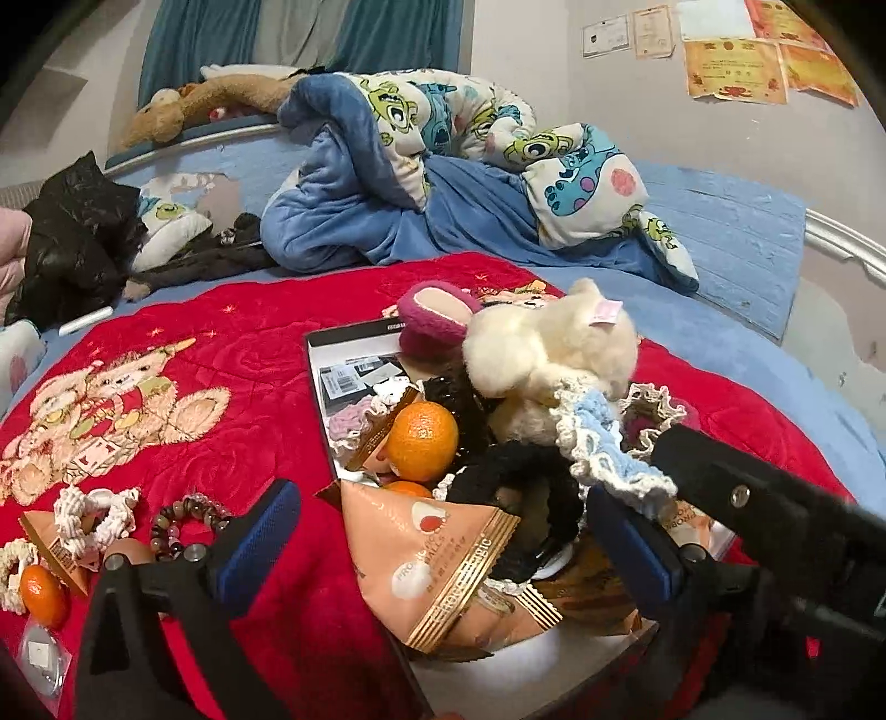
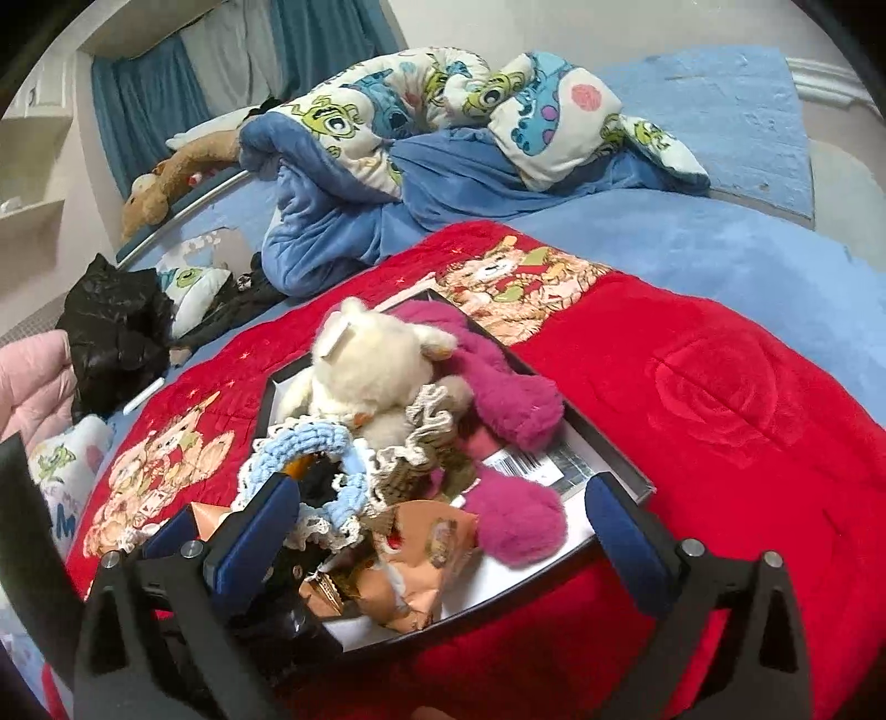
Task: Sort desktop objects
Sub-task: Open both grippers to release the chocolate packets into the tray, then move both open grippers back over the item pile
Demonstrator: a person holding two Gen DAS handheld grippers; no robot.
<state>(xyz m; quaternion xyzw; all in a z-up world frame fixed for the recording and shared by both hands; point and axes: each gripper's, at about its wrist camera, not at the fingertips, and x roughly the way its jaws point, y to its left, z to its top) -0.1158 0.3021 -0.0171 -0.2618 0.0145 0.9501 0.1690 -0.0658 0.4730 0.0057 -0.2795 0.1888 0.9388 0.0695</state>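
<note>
Both tools spread, nothing pinched: left gripper [image 1: 443, 540] and right gripper [image 2: 443, 523] sit at lower centre. We judge the box [image 1: 318, 382], mid-frame, is the collection point; a scrunchie [image 1: 94, 512] and beads [image 1: 183, 526] wait lower left.

Blue-sheeted bed [image 1: 720, 232] against pale wall [image 1: 531, 66]; teal curtains [image 1: 188, 39] behind.

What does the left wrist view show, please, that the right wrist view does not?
Only the left wrist view shows the mandarins, the bead bracelet and the wall certificates.
Only the right wrist view shows the wall shelves and the pink plush's lower paw.
Both show the box piled with the white plush, blue crochet scrunchie and snack packet, on the red blanket.
</note>
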